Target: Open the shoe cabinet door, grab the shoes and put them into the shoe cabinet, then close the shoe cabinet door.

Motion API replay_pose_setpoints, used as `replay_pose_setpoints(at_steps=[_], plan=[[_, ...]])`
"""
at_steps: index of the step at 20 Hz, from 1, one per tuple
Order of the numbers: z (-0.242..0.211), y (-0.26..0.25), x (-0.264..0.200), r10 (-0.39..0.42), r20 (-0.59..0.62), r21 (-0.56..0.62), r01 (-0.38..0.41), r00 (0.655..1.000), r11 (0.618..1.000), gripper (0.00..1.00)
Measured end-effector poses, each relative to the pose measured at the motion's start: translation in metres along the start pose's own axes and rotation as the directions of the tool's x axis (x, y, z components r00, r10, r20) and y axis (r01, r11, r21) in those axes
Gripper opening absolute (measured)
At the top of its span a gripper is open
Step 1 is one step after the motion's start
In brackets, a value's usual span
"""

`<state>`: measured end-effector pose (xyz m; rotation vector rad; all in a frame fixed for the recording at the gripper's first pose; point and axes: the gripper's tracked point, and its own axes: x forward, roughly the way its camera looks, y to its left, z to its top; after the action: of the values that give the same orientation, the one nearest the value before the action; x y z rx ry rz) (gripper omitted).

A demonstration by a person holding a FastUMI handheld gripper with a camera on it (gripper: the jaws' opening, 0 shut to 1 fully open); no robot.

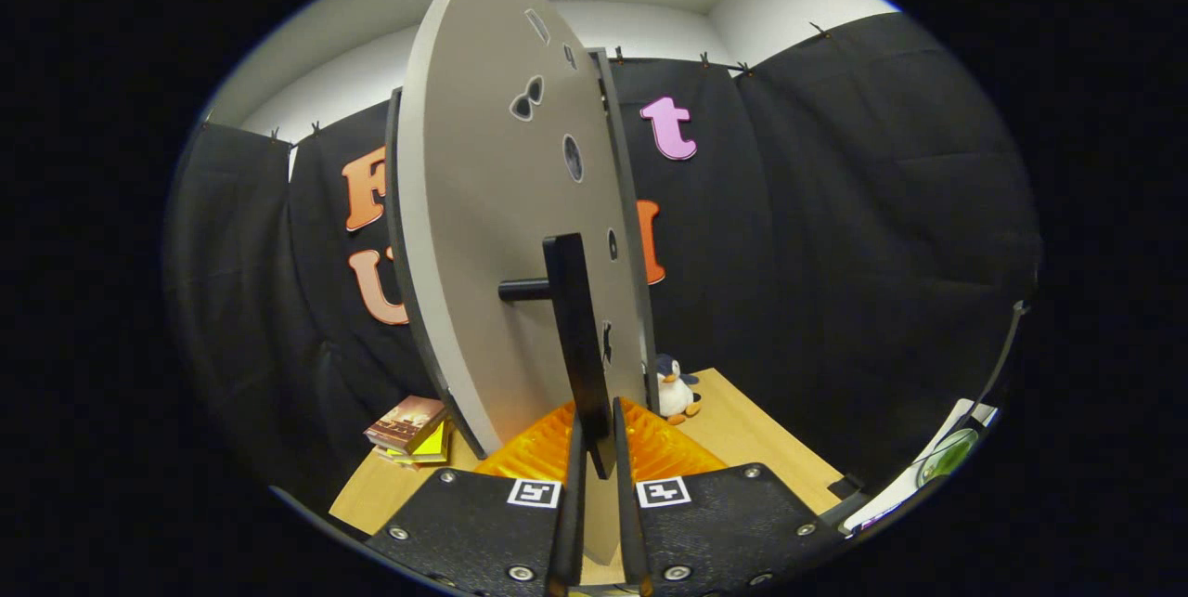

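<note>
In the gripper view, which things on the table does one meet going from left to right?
Stack of books → cabinet door, its handle between the hand-held gripper fingers → toy penguin.

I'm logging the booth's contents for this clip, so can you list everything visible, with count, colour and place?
Cabinet door: one, pale grey, seen edge-on just ahead of the fingers, swung out.
Door handle: one, black bar, its lower end between the fingers.
Ribbed mat: one, orange, on the table below the door.
Books: small stack, brownish cover over yellow, on the table beside the door.
Penguin toy: one, black and white, on the table beyond the door.
Table: one, light wood.
Booth cloth: black, behind everything.
Claw: one, fingers close on either side of the handle; contact unclear.
</note>
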<state>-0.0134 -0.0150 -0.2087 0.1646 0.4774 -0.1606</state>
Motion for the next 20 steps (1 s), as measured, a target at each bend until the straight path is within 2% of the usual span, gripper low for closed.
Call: replay_pose_setpoints(at_steps=[3,5,7,10,13,16,17,20], plan=[[0.002,-0.022,0.005,-0.072,0.017,0.002,0.072,0.997,0.997,0.16],[0.006,-0.034,0.009,-0.089,0.013,0.007,0.089,0.996,0.996,0.13],[0.004,-0.034,0.010,-0.063,0.008,0.020,0.063,0.998,0.998,0.08],[0.005,-0.039,0.005,-0.017,0.016,0.004,0.017,1.000,1.000,0.08],[0.003,-0.059,-0.001,-0.036,0.014,0.035,0.035,0.999,0.999,0.13],[0.000,-0.087,-0.012,-0.085,-0.001,0.076,0.085,0.996,0.994,0.13],[0.002,-0.087,-0.018,-0.080,0.007,0.089,0.079,0.997,0.993,0.15],[0.024,-0.078,-0.031,-0.069,0.080,0.078,0.063,0.994,0.995,0.28]])
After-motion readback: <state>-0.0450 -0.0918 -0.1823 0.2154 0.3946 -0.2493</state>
